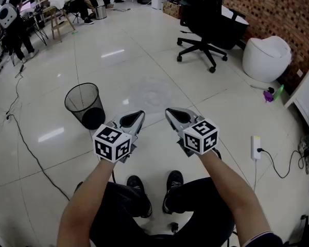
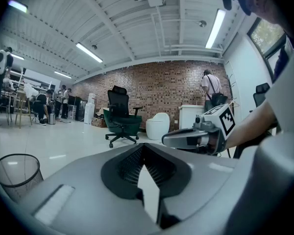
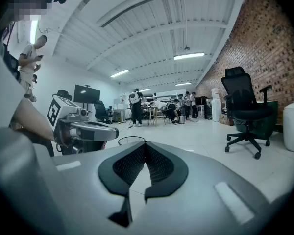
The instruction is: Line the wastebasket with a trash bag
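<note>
1. As I look down over my knees, the left gripper [image 1: 138, 115], white-shelled with black ribbed jaws, has those jaws pressed together with nothing between them.
2. My matching right gripper [image 1: 170, 113] is likewise closed and empty. Its tips sit just beside the left one's, and the two noses angle towards each other.
3. The round black wire-mesh wastebasket [image 1: 84, 105] stands upright on the glossy white tiled floor [image 1: 144, 60], ahead of the left gripper and to its left. It is near that gripper but apart from it (neither pair of jaws touches the rim), and its mesh is still bare.
4. From the left gripper view, the basket sits low at the left edge, off to the side of where the jaws point.
5. From the right gripper view, its rim peeks just over the closed tips, with the left gripper between me and it.
6. A black swivel office chair [image 1: 206, 19] stands farther off to the right by the red brick wall [image 1: 278, 9], well apart from the basket.
7. A thin black cable [image 1: 31, 148] trails across the floor to the left of the basket.
</note>
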The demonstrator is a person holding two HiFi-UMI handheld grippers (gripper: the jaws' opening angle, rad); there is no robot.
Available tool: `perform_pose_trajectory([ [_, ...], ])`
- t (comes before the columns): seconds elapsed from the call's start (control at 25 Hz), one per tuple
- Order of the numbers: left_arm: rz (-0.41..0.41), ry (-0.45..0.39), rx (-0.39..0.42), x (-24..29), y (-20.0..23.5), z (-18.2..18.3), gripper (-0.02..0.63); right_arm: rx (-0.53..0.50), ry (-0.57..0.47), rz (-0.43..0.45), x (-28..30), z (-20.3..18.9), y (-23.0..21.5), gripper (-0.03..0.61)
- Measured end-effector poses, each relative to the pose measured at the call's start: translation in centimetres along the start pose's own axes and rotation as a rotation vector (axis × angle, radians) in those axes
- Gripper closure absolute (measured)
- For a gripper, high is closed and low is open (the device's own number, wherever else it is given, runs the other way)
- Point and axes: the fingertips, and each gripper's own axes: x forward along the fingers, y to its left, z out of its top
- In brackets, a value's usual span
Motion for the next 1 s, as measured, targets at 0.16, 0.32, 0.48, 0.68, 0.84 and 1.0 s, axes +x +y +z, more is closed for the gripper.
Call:
perform_pose_trajectory([
  [0.16,0.002,0.012,0.019,0.6,0.4,0.3,0.603,-0.04,0.011,0.003,0.1,0.7,-0.6,0.578],
  [0.32,0.012,0.019,0.028,1.6,1.1,1.1,0.603,-0.077,0.027,0.013,0.4,1.6,-1.6,0.578],
  [0.48,0.017,0.022,0.046,2.6,1.5,2.2,0.603,-0.108,0.029,0.036,0.7,2.7,-2.2,0.578],
  [0.68,0.025,0.009,0.041,4.4,2.3,3.4,0.603,-0.115,0.01,0.05,1.5,3.8,-3.7,0.578],
  [0.84,0.023,0.011,0.041,5.9,3.0,3.6,0.603,-0.111,0.004,0.057,2.2,4.2,-4.9,0.578],
  [1.0,0.022,0.01,0.037,7.9,4.2,3.5,0.603,-0.118,0.008,0.055,3.3,4.7,-6.9,0.578],
])
